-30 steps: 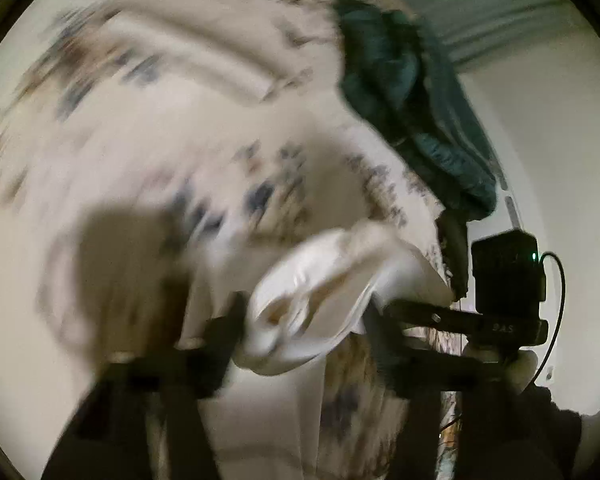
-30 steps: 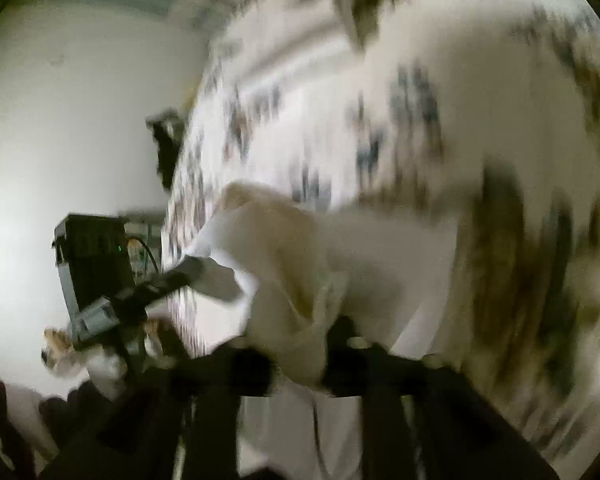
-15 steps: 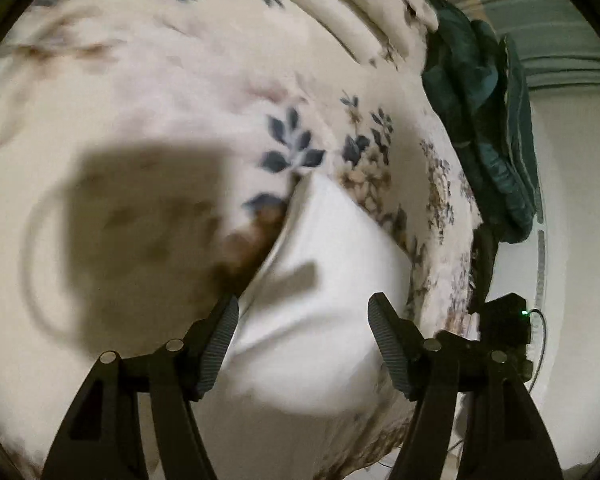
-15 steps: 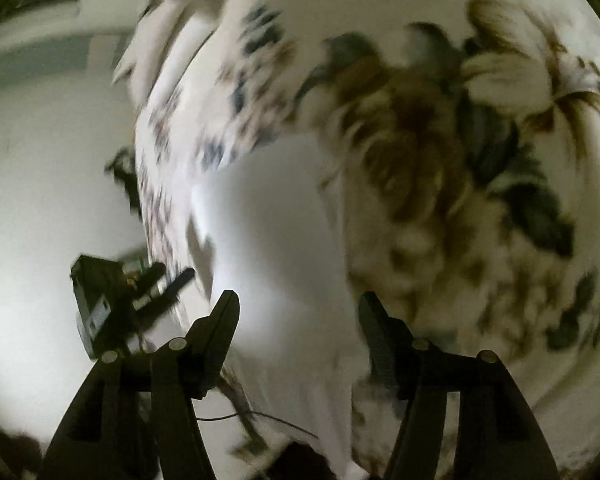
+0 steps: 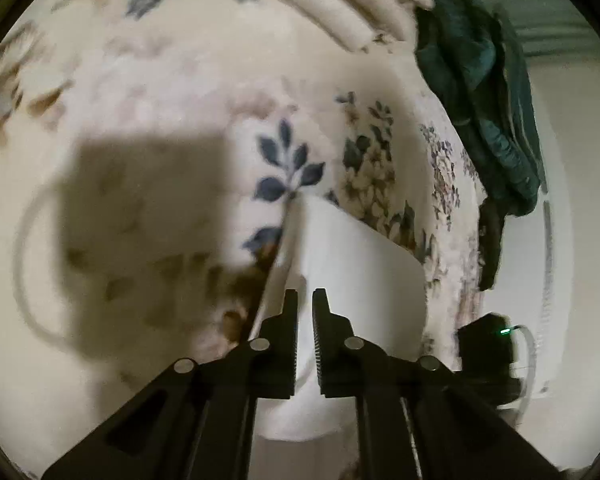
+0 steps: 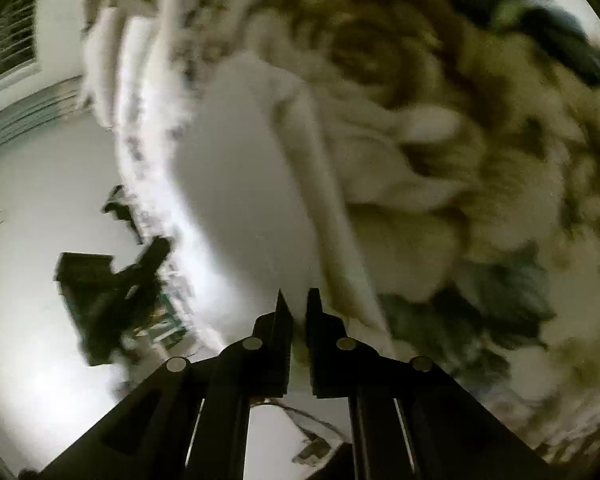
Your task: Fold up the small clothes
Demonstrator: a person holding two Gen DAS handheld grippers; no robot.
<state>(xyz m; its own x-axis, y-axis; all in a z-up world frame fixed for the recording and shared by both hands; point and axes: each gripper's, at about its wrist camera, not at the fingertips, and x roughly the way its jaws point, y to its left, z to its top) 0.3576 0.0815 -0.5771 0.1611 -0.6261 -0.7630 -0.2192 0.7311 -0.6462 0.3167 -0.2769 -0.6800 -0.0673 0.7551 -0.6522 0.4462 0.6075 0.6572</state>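
Observation:
A small white garment (image 5: 356,264) lies folded flat on the floral blanket (image 5: 172,92); it also shows in the right wrist view (image 6: 240,184). My left gripper (image 5: 305,300) is nearly shut with a narrow gap, its jaws over the garment's near edge. My right gripper (image 6: 294,300) is likewise nearly shut over the garment's near edge. Whether either one pinches cloth is not clear. The right gripper's body (image 5: 486,352) shows at the lower right of the left wrist view, and the left gripper's body (image 6: 112,292) shows at the left of the right wrist view.
A dark teal garment (image 5: 476,80) hangs over the far right edge of the bed. A rolled floral cover (image 5: 340,12) lies at the back. A white wall (image 5: 572,200) is on the right. The bed edge (image 6: 148,184) drops off to the left in the right wrist view.
Both grippers let go of the bunched garment, which now lies flat and folded on the blanket. Both then closed from wide open to nearly shut over its near edge.

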